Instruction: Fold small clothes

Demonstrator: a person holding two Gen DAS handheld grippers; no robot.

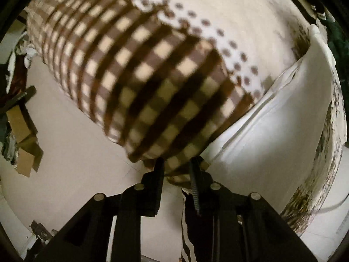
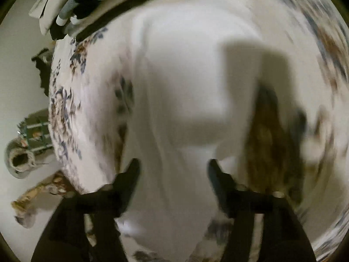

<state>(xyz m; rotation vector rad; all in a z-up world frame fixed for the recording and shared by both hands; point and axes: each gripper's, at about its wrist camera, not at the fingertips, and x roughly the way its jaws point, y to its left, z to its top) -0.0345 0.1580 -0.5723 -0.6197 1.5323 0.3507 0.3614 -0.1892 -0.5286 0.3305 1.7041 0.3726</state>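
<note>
In the left wrist view my left gripper [image 1: 177,166] is shut on the corner of a brown-and-cream checked garment [image 1: 139,74]. It holds the cloth up, so the cloth hangs blurred across the view, with a white dotted part [image 1: 213,28] along its far edge. A white garment [image 1: 268,126] lies spread to the right of it. In the right wrist view my right gripper [image 2: 173,166] is open, its jaws wide apart just above the same white garment [image 2: 181,83], which lies on a floral sheet [image 2: 65,100]. This view is blurred.
The floral sheet's edge [image 1: 322,174] curves along the right. Cardboard boxes [image 1: 24,139] stand on the floor at the left. In the right wrist view a pile of dark and light clothes [image 2: 87,4] lies at the top left, and clutter [image 2: 24,152] lies on the floor beyond the sheet's edge.
</note>
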